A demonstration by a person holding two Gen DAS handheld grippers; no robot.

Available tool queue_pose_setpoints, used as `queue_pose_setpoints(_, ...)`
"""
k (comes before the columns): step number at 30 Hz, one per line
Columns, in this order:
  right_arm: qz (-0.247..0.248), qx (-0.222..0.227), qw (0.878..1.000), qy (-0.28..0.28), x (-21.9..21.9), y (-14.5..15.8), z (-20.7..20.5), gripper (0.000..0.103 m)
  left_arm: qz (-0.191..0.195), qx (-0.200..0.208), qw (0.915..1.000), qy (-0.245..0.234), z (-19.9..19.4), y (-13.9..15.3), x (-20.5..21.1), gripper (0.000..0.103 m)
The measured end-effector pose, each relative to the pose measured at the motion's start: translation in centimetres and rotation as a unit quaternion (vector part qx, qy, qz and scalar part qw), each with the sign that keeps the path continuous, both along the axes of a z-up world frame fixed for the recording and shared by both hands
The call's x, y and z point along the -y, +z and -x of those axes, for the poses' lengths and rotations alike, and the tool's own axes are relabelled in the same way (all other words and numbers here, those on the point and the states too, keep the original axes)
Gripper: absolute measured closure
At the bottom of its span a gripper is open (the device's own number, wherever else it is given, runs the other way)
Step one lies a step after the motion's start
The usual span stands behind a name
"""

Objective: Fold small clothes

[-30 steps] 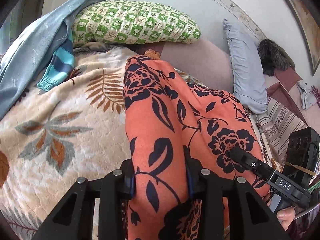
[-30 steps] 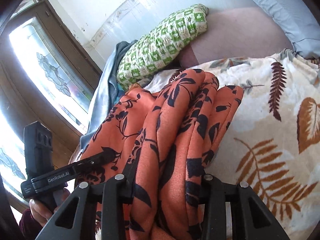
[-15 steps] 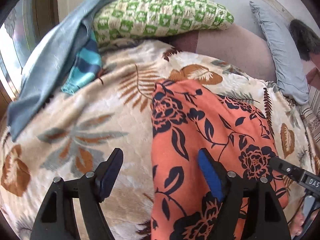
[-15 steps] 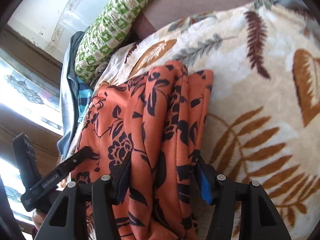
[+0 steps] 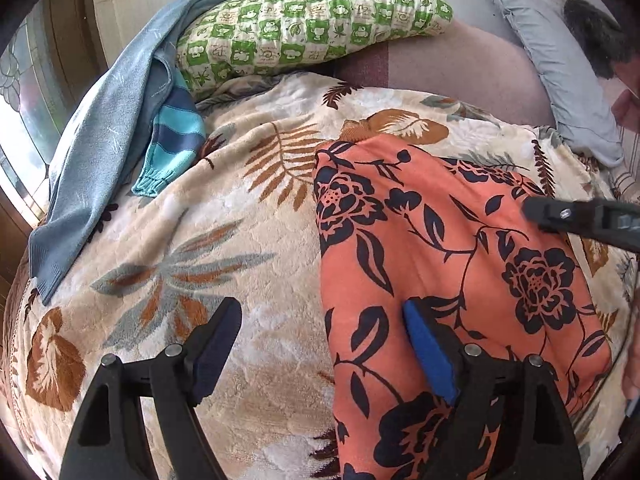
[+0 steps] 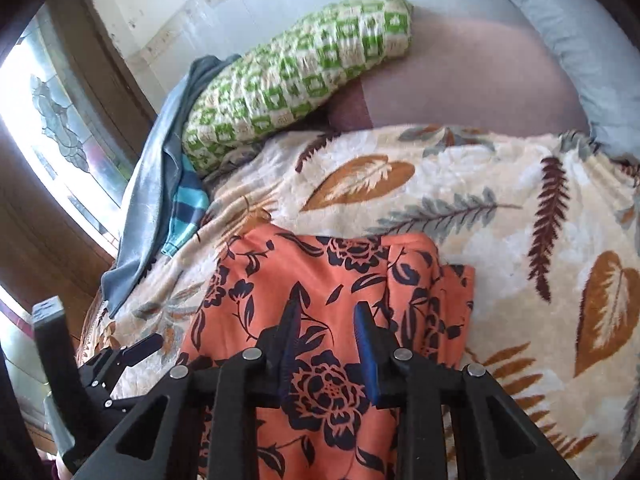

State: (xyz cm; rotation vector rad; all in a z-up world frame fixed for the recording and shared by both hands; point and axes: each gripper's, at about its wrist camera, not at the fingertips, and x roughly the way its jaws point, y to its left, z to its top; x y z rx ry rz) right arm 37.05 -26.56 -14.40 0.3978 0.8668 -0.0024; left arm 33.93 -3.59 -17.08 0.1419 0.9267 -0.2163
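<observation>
An orange garment with black flowers (image 5: 440, 248) lies folded flat on the leaf-patterned blanket (image 5: 200, 240); it also shows in the right wrist view (image 6: 328, 280). My left gripper (image 5: 320, 312) is wide open and empty, its right finger over the garment's left part, its left finger over the blanket. My right gripper (image 6: 326, 316) hovers above the garment with its jaws a small way apart and nothing between them. The right gripper's finger (image 5: 580, 220) shows at the right edge of the left wrist view.
A green checked pillow (image 5: 312, 24) lies at the head of the bed. A blue-grey garment (image 5: 100, 128) and a striped teal sleeve (image 5: 172, 148) lie at the left. A grey pillow (image 5: 552, 68) lies at the right. A window (image 6: 48, 128) is on the left.
Both grippers let go of the orange garment, which now lies flat on the blanket. Both have pulled back; the left opened wide, the right stays narrowly open.
</observation>
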Motion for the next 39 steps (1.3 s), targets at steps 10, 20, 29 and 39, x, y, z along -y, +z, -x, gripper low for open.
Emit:
queue_pose_setpoints(10, -0.066, -0.012, 0.998, -0.016, 3.1, -1.1, 3.1, 0.078, 0.002, -0.001, 0.9998, -0.018, 0.3, 0.5, -0.3, 0.014)
queue_pose_setpoints(20, -0.028, -0.045, 0.998, 0.017, -0.1, -2.8, 10.3, 0.078, -0.050, -0.003, 0.9975, -0.051, 3.8, -0.4, -0.2, 0.014)
queue_pose_setpoints(29, -0.003, -0.035, 0.999, 0.007, -0.6, -4.0, 12.7, 0.080, -0.041, -0.014, 0.9977, -0.052, 4.5, -0.9, -0.9, 0.010)
queue_pose_setpoints(39, -0.019, -0.022, 0.998, 0.060, -4.3, -2.0, 10.3, 0.076, -0.042, -0.022, 0.9968, -0.065, 4.9, -1.3, -1.4, 0.009)
